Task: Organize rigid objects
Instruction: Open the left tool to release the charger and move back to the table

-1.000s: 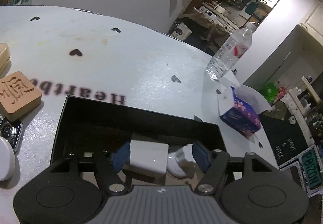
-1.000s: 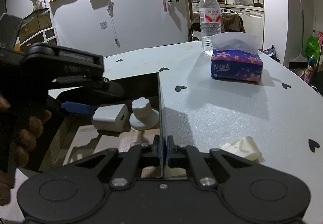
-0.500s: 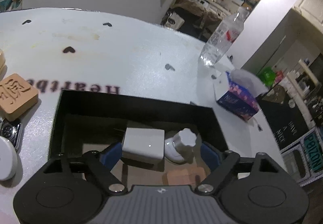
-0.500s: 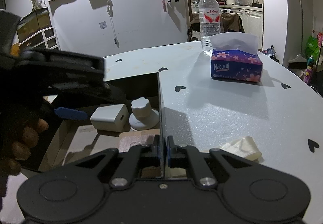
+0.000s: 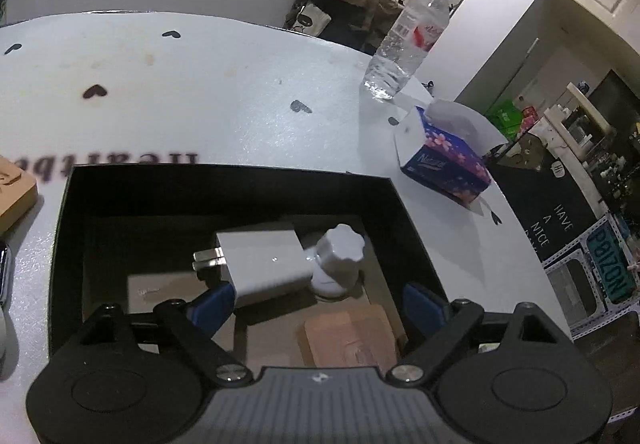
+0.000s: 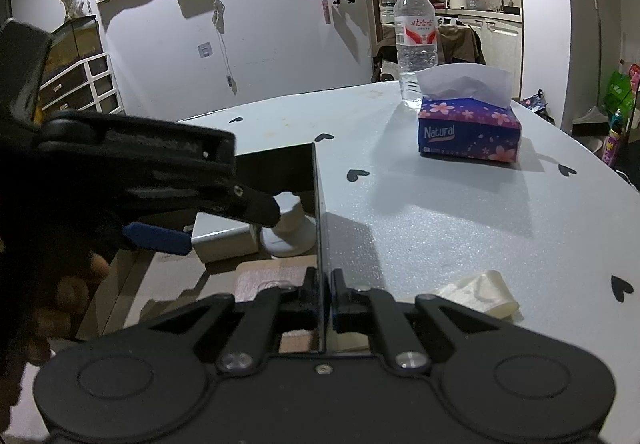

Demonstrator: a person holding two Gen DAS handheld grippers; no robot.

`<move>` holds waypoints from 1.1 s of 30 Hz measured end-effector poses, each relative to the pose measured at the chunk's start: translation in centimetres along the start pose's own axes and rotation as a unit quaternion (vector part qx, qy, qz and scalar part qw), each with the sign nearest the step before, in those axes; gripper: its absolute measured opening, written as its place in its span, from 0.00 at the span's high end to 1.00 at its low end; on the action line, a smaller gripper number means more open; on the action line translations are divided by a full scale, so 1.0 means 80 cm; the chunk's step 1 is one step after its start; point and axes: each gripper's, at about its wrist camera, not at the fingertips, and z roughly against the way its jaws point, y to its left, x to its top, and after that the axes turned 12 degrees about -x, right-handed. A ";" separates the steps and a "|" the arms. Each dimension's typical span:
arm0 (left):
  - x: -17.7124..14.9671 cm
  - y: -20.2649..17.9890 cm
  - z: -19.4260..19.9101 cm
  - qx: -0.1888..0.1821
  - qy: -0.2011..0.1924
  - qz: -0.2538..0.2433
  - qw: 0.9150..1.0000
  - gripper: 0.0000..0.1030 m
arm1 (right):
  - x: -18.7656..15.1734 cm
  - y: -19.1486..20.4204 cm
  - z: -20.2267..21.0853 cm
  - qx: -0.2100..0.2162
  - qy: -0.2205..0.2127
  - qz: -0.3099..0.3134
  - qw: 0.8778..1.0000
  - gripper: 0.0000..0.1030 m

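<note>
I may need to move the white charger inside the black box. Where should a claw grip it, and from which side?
Grip the charger across its flat body, coming straight down from above. It lies flat in the box, prongs to one side and the white knob close on the other, so probably close on the two free long sides.

A home: kitchen counters (image 6: pixel 476 10) behind, tissue box (image 6: pixel 468 136) on heart-print table (image 6: pixel 440 212).

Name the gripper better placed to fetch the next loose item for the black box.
Left. The left gripper is open and empty over the black box; the right gripper is shut on the box's side wall, steadying it.
</note>
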 end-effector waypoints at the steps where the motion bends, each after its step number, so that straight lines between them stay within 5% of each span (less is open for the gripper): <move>1: 0.000 -0.001 0.003 0.001 -0.002 -0.001 1.000 0.12 | 0.000 0.000 0.000 0.000 0.000 0.000 1.000 0.94; 18: -0.030 -0.027 0.080 0.018 -0.030 -0.078 0.996 0.06 | 0.000 -0.001 0.000 -0.002 0.000 0.001 1.000 0.94; 33: -0.077 -0.007 0.154 0.061 -0.108 -0.143 0.982 0.00 | 0.001 -0.002 0.000 -0.003 0.000 0.002 1.000 0.94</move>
